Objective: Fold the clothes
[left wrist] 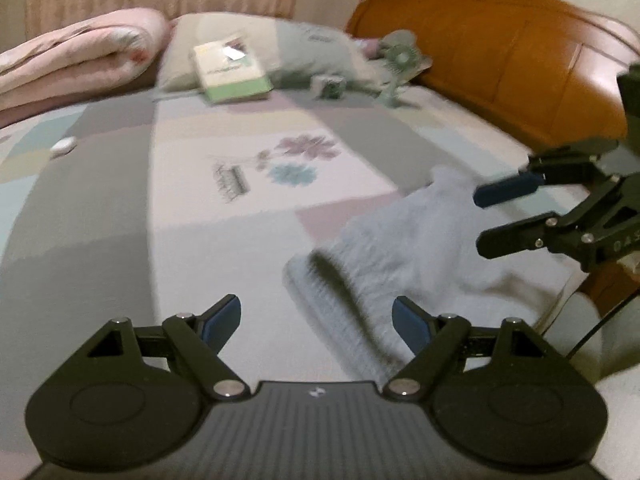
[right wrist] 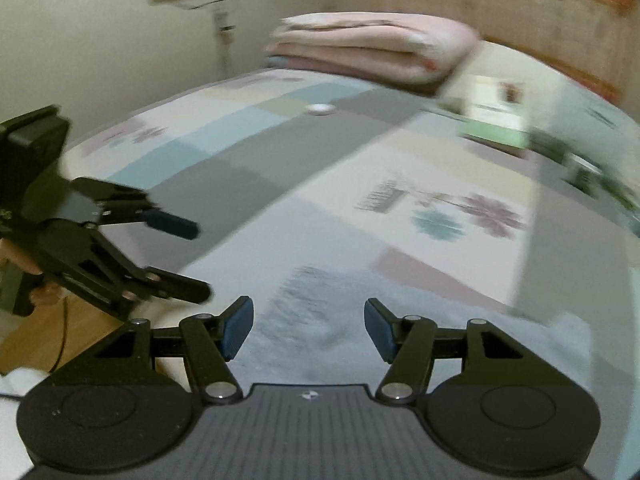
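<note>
While both my tongs hang over the bed (left wrist: 120, 216) with nothing in them, the pale grey-blue knitted garment (left wrist: 400, 248) lies on the patchwork bedspread near the edge closest to me, below the flower print (left wrist: 296, 160). My left tongs (left wrist: 316, 322) stand wide, their blue pads clear of the cloth, with the garment's ribbed band (left wrist: 340, 320) lying just ahead and partly between them. My right tongs (right wrist: 308, 328) are spread too, a little less wide, and hover over the same knit with no fabric pinched.

I judge this piece to be light, soft and thoroughly floppy: it will drape and sag from any point I lift, and it will not hold a crease by itself. The fuzzy surface should give my pads good friction, so slipping is a small worry. Stretching is the larger one, as a loose knit pulls out of shape if dragged by a single corner.

I would take hold at the ribbed band, which looks thicker and firmer, one set of tongs toward each end, pinching only the layers I mean to move. Motion blur hides the garment's far outline, so I cannot tell where any sleeves lie.
</note>
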A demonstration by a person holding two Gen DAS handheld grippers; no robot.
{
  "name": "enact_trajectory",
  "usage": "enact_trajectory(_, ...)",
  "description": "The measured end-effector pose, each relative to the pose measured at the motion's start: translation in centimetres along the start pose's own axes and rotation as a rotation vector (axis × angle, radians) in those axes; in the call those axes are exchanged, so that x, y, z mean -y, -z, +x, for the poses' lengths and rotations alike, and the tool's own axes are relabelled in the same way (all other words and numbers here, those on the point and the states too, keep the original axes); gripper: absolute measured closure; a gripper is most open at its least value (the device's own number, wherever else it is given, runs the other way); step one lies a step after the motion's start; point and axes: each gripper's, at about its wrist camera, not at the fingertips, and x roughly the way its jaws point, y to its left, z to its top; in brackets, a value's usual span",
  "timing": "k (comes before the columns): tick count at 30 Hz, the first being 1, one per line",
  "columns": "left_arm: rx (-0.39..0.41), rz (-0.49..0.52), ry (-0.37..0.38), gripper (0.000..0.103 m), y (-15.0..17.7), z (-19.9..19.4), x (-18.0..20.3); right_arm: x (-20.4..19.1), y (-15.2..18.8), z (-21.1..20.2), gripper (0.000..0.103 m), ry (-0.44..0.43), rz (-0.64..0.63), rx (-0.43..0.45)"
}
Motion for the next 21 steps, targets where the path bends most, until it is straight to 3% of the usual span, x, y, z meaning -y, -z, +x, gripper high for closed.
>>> enact_trajectory(6, 0.075, 0.068, 0.196, 0.023, -4.2, 5.4, 2.5, 5.4, 3.5, -3.4, 0.035, 0.112, 0.210, 0.003)
enact_trajectory(10, -0.004, 0.002, 0.327, 0.025, -3.9, 9.6, 2.8, 7.9, 6.7, -4.9, 0.035, 0.161, 0.333, 0.016)
enact_trajectory(13, -0.103, -0.024, 0.280, 0.029, -1.6, 11.1, 2.0, 9.4, 9.2, -5.9, 0.034, 0.200, 0.414, 0.027)
enact_trajectory(17, -0.098, 0.002, 0.255, 0.029, -0.4, 9.5, 1.9, 11.0, 12.3, -7.9, 0.031, 0.322, 0.487, 0.029)
enact_trajectory(21, -0.057, 0.066, 0.203, 0.026, -2.1, 7.4, 4.5, 10.5, 14.6, -9.4, 0.022, 0.551, 0.350, -0.013)
